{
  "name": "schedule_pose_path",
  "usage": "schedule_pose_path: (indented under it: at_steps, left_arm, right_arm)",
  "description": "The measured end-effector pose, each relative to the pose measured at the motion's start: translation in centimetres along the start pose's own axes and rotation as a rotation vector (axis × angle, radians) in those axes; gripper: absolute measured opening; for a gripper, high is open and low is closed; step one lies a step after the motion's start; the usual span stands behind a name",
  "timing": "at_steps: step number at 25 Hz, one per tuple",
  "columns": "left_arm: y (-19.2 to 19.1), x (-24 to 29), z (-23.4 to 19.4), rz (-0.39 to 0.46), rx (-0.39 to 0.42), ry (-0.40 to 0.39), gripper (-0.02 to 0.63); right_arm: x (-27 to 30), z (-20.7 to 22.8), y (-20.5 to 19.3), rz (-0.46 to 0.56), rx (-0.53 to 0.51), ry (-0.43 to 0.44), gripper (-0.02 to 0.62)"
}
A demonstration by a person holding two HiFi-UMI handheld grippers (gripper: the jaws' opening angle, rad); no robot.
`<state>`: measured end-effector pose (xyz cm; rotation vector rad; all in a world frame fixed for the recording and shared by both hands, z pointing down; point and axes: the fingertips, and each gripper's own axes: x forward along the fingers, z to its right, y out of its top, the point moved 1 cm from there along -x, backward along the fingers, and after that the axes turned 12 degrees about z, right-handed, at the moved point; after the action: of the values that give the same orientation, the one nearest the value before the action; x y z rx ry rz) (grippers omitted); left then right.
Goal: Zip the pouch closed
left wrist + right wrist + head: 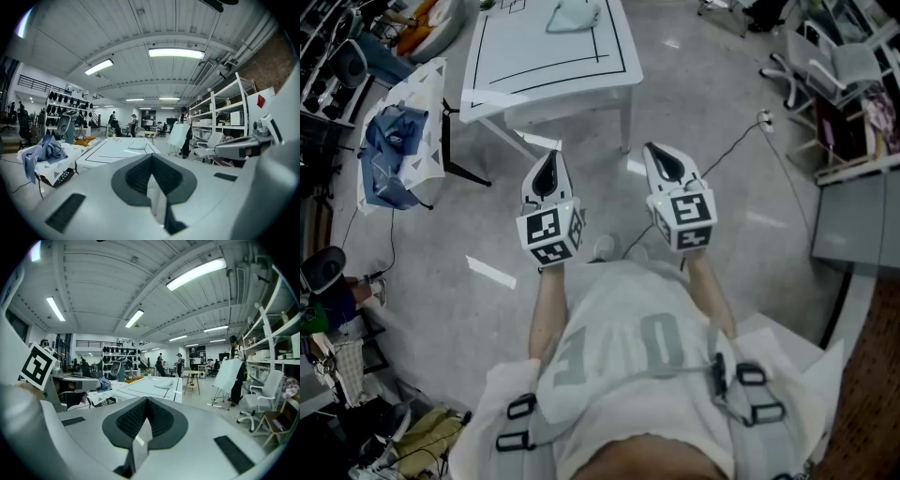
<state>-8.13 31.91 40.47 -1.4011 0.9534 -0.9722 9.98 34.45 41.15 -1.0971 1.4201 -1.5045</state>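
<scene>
I hold my left gripper (549,169) and right gripper (663,159) out in front of me, side by side. Both are closed tight with nothing in them. The pouch (573,15) lies on the white table (544,89), well apart from both.

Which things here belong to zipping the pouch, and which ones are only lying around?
For the job: pouch on the white table; left gripper and right gripper, both shut and empty.
Only lying around: blue cloth, office chair, floor cable.
</scene>
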Motion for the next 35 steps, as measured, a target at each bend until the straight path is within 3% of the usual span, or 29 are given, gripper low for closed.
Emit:
schedule_pose_path:
  at_steps: [7, 13, 20, 30, 35]
  left_arm:
    - [-0.3, -0.5, 1.5, -0.006, -0.009, 0.034, 0.008]
    - [-0.7, -0.7, 1.5, -0.004, -0.024, 0.075, 0.008]
    - [0.0, 1.0, 2.1, 0.057, -0.009, 0.054, 0.008]
    - [2.7, 8.6, -0.9, 0.136, -0.044, 0.032, 0.008]
    - [3.7, 14.1, -3.8, 0.167, -0.081, 0.027, 0.008]
  right_arm:
    - [-1.7, 0.6, -1.5, -0.028, 0.035, 0.050, 0.006]
    - [-2.3, 1.9, -2.3, -0.023, 0.072, 0.038, 0.008]
    - [-1.9, 2.8, -2.7, 0.025, 0.078, 0.037, 0.008]
    - [5.1, 4.5, 1.1, 0.120, 0.010, 0.018, 0.008]
    - [11.7, 5.7, 2.8, 0.162, 0.000, 0.013, 0.008]
